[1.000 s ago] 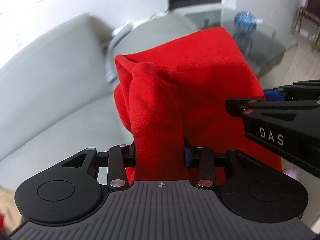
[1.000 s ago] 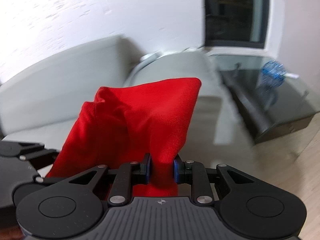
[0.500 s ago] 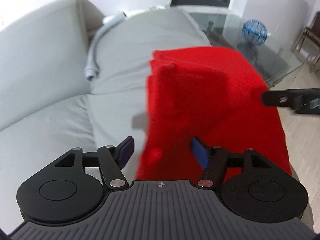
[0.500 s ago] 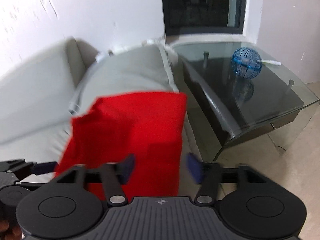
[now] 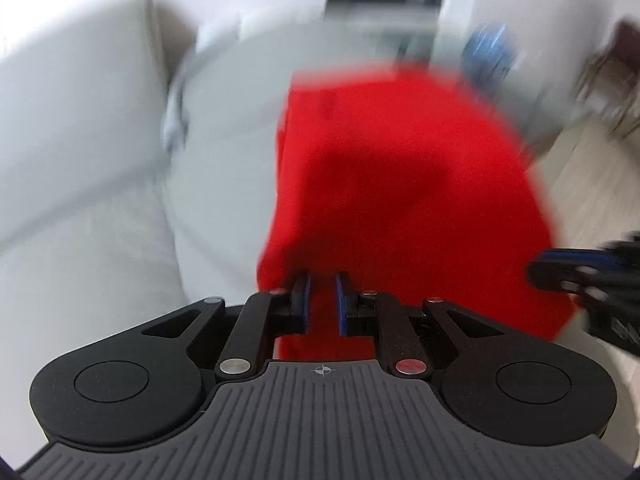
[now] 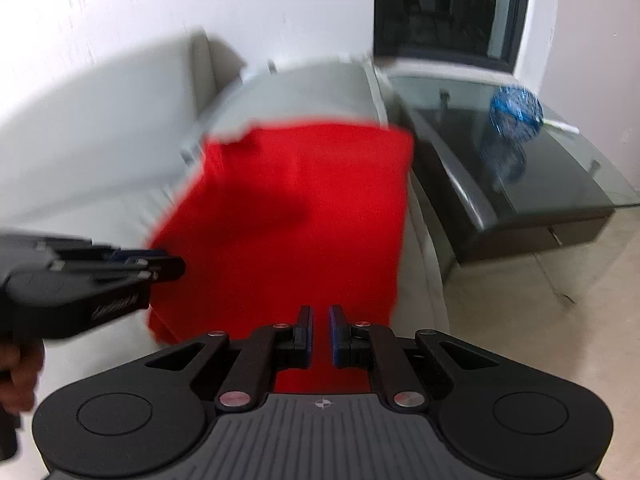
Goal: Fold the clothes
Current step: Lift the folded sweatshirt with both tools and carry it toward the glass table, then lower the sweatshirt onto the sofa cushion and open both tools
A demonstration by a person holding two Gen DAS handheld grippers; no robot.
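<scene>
**Both grippers nearly closed above the red cloth**

Now the left gripper (image 5: pixel 322 300) has its blue-padded jaws drawn close together with only a narrow slit between them; they have just been closing, and nothing looks pinched between the pads. The right gripper (image 6: pixel 320 334) stands the same way, jaws just closed to a thin gap, with the cloth showing below and beyond them rather than clamped. Each tool shows in the other's view, coming in from the side over the near edge of the cloth, and a hand (image 6: pixel 18 376) grips the left one.

The red cloth (image 6: pixel 304 216) lies spread flat as a folded rectangle on the seat of the pale grey sofa (image 6: pixel 100 128), near its right end. To the right of the sofa stands a dark glass table (image 6: pixel 532 184) with a blue ball (image 6: pixel 516 114) on it. Both views are blurred.
</scene>
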